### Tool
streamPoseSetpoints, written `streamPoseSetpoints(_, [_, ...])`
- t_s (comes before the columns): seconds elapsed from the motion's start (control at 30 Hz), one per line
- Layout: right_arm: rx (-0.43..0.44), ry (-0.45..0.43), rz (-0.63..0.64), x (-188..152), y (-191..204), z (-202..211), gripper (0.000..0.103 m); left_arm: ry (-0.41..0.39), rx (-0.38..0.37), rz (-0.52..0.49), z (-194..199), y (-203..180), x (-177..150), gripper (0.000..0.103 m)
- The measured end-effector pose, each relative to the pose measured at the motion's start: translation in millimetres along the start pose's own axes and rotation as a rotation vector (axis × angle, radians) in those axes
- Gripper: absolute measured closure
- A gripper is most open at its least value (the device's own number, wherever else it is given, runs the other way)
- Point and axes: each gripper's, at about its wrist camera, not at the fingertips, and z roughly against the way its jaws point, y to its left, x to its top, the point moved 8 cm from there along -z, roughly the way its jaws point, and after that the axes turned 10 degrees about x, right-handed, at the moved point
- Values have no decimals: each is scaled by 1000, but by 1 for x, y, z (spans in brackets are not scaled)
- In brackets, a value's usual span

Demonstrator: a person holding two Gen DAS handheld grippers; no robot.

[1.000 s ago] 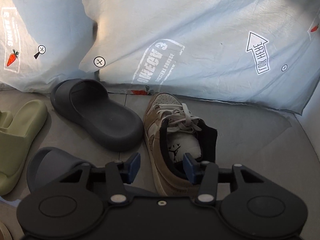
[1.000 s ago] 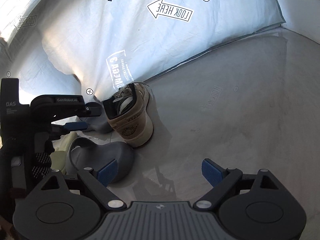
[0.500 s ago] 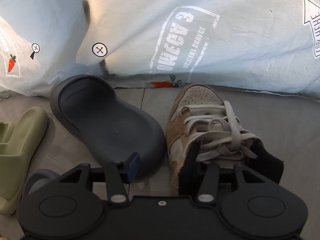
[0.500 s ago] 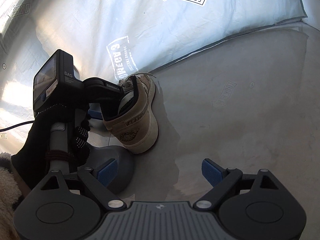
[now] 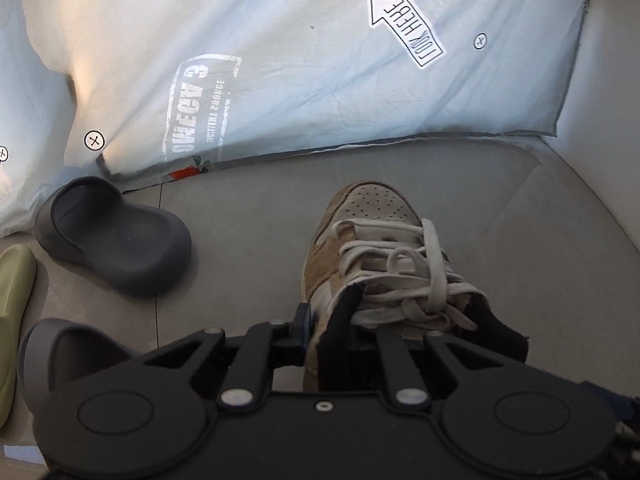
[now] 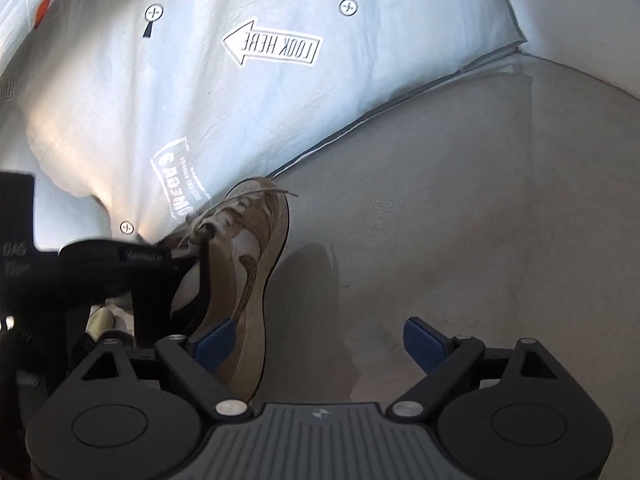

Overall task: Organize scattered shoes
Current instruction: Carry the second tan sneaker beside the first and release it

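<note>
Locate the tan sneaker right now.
Left wrist view, centre-right: tan sneaker clamped at its collar by the left gripper, right of the dark grey slide.

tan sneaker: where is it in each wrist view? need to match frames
Left wrist: tan sneaker at centre, slightly right, toe pointing away, its collar pinched in the left tool.
Right wrist: tan sneaker left of centre, tilted with its sole side facing the camera, just beyond the open right tool.
Shared landmark: the "LOOK HERE" arrow printed on the pale sheet behind.
</note>
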Motion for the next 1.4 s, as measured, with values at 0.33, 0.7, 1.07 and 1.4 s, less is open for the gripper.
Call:
streamPoseSetpoints(0.33, [-51, -39, 30, -25, -14, 83, 12, 77, 44, -68, 89, 59, -135, 90])
streamPoseSetpoints(0.7, [31, 104, 164, -106, 66, 93, 12, 82, 106, -20, 97, 118, -201, 88])
streamPoseSetpoints(1.07, [87, 256, 327, -173, 130, 98, 11, 10, 0, 0, 124, 150, -216, 46])
streamPoseSetpoints(1.4, [240, 466, 687, -262, 198, 78, 42, -111, -44, 228, 182, 224, -220, 28])
